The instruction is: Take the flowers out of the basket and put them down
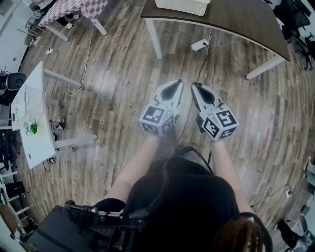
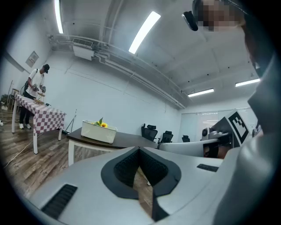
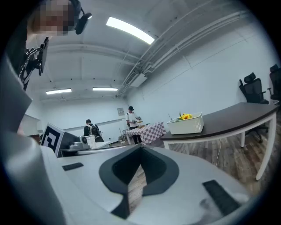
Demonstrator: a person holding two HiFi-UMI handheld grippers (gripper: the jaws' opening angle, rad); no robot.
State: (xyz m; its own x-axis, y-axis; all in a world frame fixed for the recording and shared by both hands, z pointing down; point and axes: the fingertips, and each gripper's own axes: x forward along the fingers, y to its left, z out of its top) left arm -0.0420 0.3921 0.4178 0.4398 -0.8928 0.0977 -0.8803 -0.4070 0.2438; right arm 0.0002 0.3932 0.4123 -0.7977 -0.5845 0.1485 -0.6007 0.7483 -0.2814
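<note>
A white basket [image 2: 99, 132] stands on a dark table [image 2: 131, 139] some way ahead of me, with a yellow flower [image 2: 103, 125] and green leaves showing above its rim. In the right gripper view the basket [image 3: 186, 125] and its flower [image 3: 186, 117] sit on the same table [image 3: 228, 118]. The head view shows the basket [image 1: 182, 6] at the top edge. My left gripper [image 1: 178, 82] and right gripper [image 1: 194, 84] hang side by side over the wooden floor, well short of the table. Both are shut and hold nothing.
A white power strip [image 1: 199, 45] and cables lie on the floor under the table. A table with a checked cloth [image 1: 74, 9] stands at the far left, with people [image 3: 131, 118] beside it. A white desk [image 1: 30, 117] is on my left. Office chairs [image 2: 151, 132] stand beyond the dark table.
</note>
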